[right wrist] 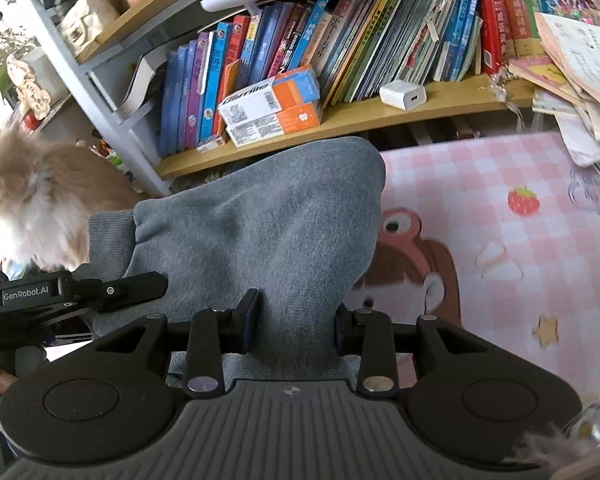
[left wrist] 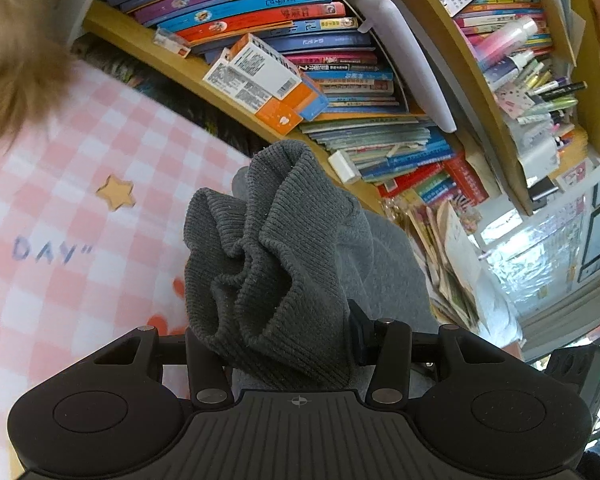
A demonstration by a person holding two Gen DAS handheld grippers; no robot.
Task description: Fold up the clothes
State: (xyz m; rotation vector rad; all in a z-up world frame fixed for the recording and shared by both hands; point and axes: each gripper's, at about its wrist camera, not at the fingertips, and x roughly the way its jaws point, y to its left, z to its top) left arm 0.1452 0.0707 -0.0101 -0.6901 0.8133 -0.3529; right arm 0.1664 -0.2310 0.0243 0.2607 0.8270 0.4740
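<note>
Grey garment (right wrist: 260, 232), soft fleece with bunched ribbed cuff (left wrist: 268, 264), pinched in both left tongs (left wrist: 276, 344) and right tongs (right wrist: 296, 328), open pink checked table (right wrist: 500, 240) toward 3 o'clock.

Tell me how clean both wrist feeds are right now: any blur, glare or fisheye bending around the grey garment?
Left wrist view: ribbed cuff of the grey garment sharp, checked mat smeared by motion blur, window area at right blown out, wooden shelf bowed. Right wrist view: grey garment slightly soft, cartoon print on the mat blurred, shelf curved.
</note>
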